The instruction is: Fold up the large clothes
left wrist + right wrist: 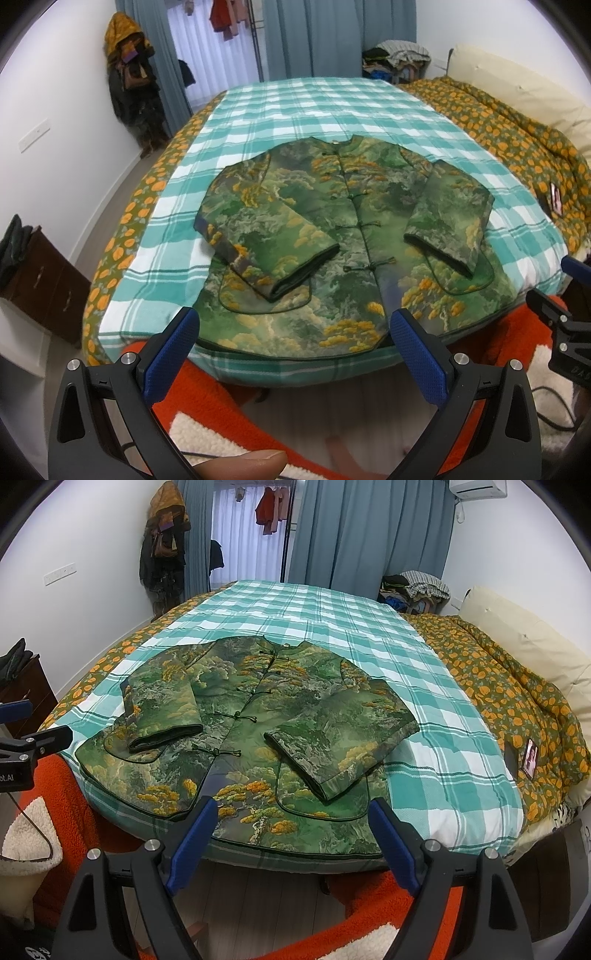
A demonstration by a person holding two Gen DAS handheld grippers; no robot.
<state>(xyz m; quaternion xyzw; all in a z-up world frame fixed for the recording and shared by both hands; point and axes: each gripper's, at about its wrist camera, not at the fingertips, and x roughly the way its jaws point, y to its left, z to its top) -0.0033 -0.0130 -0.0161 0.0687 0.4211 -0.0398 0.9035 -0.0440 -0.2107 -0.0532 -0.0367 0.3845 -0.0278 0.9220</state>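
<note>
Both of your tongs hang spread and empty at the bottom of their frames, the left tongs [293,354] and the right tongs [291,843] short of the bed's near edge, so nothing is gripped yet. Your jacket [343,236] lies face up in the middle of the frame on the checked sheet [295,107], buttoned, hem toward you, flat so it can be creased cleanly. Each sleeve is already turned in over the front: one cuff [306,271] lower left of centre, the other sleeve [340,746] right of centre. That leaves the hem [295,843] as your likely next grip, though it looks slightly over the mattress edge.
</note>
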